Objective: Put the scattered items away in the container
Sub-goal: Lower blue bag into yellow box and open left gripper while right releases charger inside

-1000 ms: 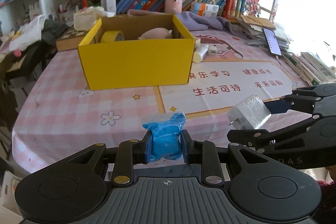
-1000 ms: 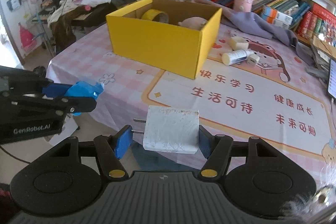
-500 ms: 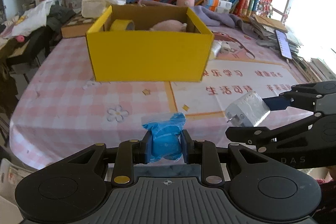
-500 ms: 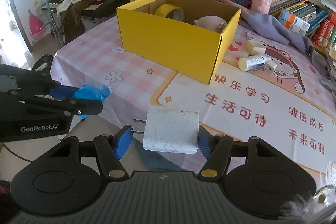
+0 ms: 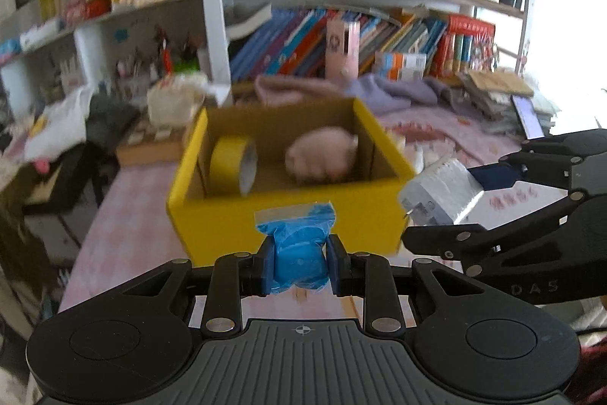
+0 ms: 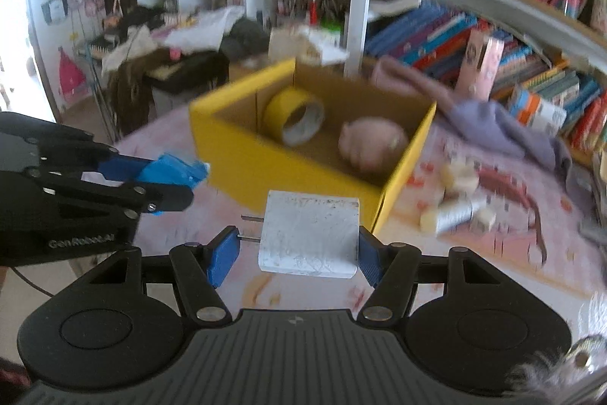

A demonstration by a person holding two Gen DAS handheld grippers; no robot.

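My left gripper [image 5: 299,262] is shut on a blue packet [image 5: 297,245], held just short of the near wall of the yellow box [image 5: 288,219]. My right gripper [image 6: 294,253] is shut on a white plug adapter [image 6: 309,234], in front of the box's near right corner [image 6: 383,192]. The adapter also shows in the left wrist view [image 5: 440,192], and the blue packet in the right wrist view [image 6: 172,169]. The box holds a yellow tape roll [image 6: 294,116] and a pink plush toy [image 6: 373,141].
Small white bottles and blocks [image 6: 455,207] lie on the pink tablecloth right of the box. A purple cloth [image 6: 489,124] and a phone [image 5: 529,118] lie further back. Bookshelves [image 5: 341,37] stand behind the table.
Both grippers have risen and moved forward toward the yellow box, still holding their items. The box now looks larger, and its inside shows from above.
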